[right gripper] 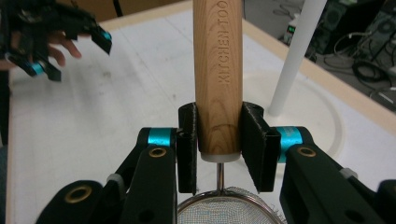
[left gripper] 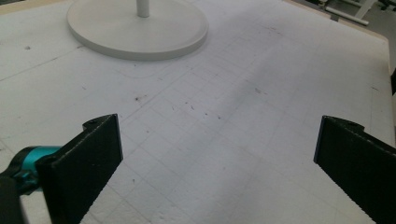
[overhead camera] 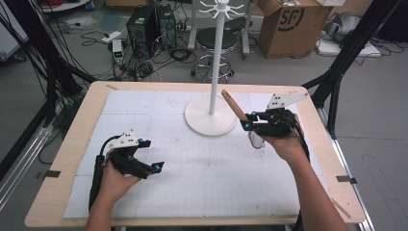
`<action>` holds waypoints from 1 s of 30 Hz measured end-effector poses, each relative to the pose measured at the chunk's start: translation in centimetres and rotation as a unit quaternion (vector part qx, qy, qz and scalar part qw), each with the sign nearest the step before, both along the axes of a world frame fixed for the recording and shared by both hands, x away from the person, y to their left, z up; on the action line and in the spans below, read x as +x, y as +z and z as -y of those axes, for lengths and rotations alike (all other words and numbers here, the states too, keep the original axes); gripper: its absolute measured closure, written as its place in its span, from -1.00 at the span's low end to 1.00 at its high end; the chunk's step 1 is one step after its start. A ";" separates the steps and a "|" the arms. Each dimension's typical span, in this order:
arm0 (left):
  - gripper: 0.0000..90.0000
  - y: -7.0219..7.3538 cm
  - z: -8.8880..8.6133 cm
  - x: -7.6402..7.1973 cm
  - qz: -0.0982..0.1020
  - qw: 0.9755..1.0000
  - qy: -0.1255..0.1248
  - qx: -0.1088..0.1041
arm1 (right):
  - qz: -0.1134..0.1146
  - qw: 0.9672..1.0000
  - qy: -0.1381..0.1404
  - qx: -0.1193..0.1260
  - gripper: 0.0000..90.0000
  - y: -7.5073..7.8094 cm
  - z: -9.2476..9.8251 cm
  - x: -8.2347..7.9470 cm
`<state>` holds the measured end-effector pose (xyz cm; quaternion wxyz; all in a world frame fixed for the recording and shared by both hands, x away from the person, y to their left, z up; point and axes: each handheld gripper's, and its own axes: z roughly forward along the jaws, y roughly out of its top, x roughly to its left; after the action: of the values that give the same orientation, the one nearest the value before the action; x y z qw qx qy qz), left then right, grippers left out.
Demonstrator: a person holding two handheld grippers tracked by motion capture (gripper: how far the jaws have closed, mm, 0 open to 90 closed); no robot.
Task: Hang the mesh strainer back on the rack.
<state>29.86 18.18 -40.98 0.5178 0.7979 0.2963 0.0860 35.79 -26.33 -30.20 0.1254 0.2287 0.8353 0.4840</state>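
1. Strainer point(right gripper: 219, 70): wooden handle stamped with lettering, metal stem and mesh bowl. Held off the counter point(overhead camera: 62, 159), over its right half; in the high view the handle point(overhead camera: 234, 105) slants up and left, toward the stand, and the mesh bowl point(overhead camera: 256, 139) hangs below the hand.
2. Right gripper point(right gripper: 219, 140): clenched on the strainer handle near its lower end, one pad on each side. Mesh rim sits just below the jaws in the right gripper view.
3. Rack stand point(overhead camera: 211, 115): round white base with a white pole rising from its middle, hook arms at the top. It stands at the counter's far centre, just left of the handle tip; handle and pole are near but apart.
4. Left gripper point(overhead camera: 144, 161): low over the counter's left half, well apart from the strainer. Jaws spread wide, nothing between them; bare white mat point(left gripper: 224, 140) lies beyond in the left gripper view.
5. Mat: gridded, speckled with small dark marks, covers most of the counter.
6. Surroundings beyond the counter: stool point(overhead camera: 216, 41), cardboard box point(overhead camera: 293, 26), computer tower point(overhead camera: 143, 29), loose cables on the floor.
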 end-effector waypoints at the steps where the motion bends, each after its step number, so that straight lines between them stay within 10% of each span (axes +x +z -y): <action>1: -0.96 0.0 0.0 0.0 0.000 1.000 -0.001 -0.001 | 0.001 1.000 0.001 0.003 0.53 0.2 0.1 0.1; 30: -0.96 -0.1 -0.2 0.1 0.002 1.000 -0.002 -0.002 | 0.060 0.997 0.007 0.047 0.53 9.0 1.6 3.8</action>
<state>29.92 18.36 -41.12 0.5199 0.7973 0.2942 0.0862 39.54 -27.93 -21.18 0.1607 0.1995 0.8040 0.5366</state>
